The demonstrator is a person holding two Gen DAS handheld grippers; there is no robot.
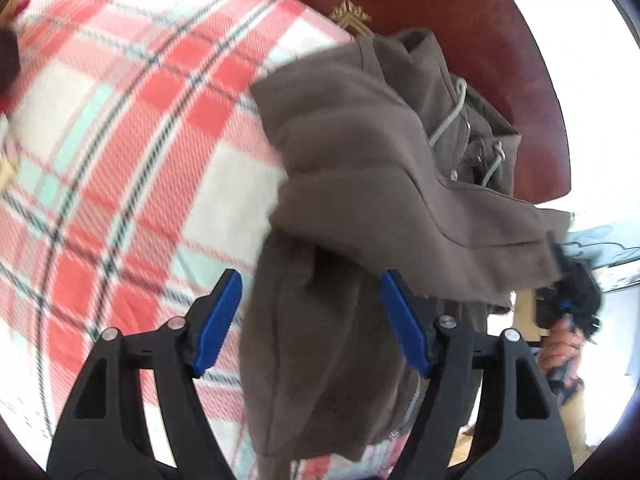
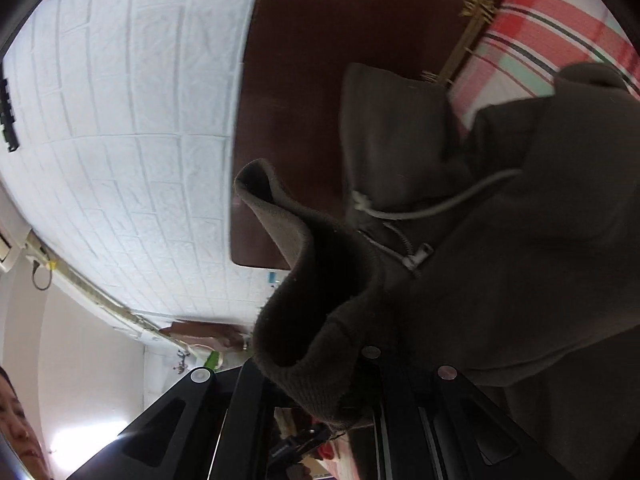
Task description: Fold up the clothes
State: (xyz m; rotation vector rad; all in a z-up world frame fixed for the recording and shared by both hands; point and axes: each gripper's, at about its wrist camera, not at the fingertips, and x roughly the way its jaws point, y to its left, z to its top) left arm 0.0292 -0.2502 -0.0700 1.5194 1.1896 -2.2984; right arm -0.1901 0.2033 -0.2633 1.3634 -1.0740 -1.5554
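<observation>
A brown zip hoodie (image 1: 360, 184) with grey drawstrings hangs in the air above a plaid bed. In the left wrist view my left gripper (image 1: 310, 320) is open, its blue pads (image 1: 220, 320) wide apart, with a hanging fold of the hoodie between and beyond them, not pinched. My right gripper (image 1: 568, 300) shows at the right of that view, holding the hoodie's edge up. In the right wrist view the right gripper (image 2: 340, 412) is shut on a ribbed brown edge of the hoodie (image 2: 520, 260), which covers the fingertips.
The red, white and teal plaid bedcover (image 1: 120, 160) lies below and left. A dark red wooden headboard (image 1: 460, 20) stands behind the hoodie. A white brick-pattern wall (image 2: 120, 120) fills the left of the right wrist view. A person's face (image 2: 16, 420) shows at its lower left edge.
</observation>
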